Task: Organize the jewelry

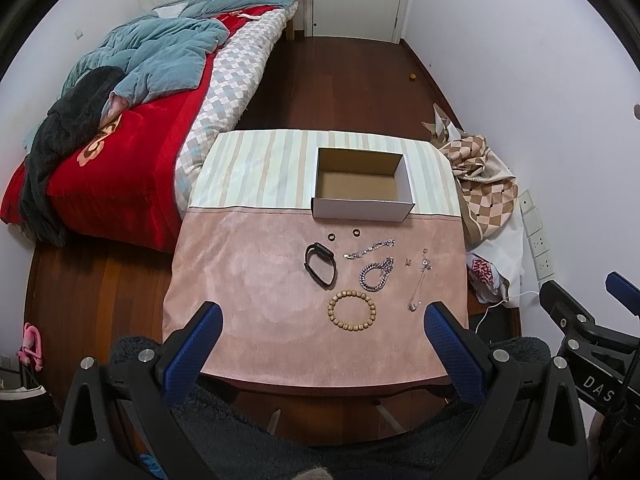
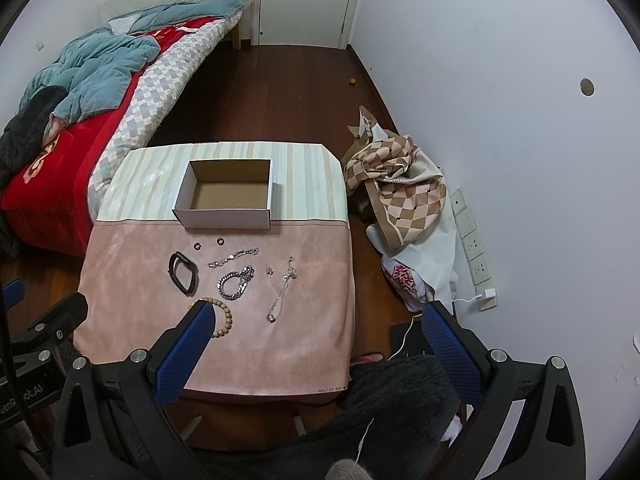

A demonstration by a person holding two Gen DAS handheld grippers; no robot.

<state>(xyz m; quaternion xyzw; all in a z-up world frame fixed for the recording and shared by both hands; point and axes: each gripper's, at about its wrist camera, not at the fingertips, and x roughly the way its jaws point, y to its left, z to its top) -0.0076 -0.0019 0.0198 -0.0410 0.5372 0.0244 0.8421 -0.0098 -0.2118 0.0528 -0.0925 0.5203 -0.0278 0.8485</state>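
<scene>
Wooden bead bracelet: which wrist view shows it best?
Left wrist view: the wooden bead bracelet lies whole and unobstructed on the pink cloth. In the right wrist view a blue finger pad hides its left part.

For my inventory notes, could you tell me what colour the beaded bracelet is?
The beaded bracelet is light tan, wood-coloured; the left wrist view shows it best.

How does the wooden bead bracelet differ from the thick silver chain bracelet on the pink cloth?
The wooden bead bracelet is tan and made of round beads; the silver chain bracelet is shiny metal links. The bead bracelet lies as an open, even ring; the chain bracelet is bunched at its far end. The bead bracelet lies nearer the camera. Both rest flat, outside the cardboard box.
</scene>
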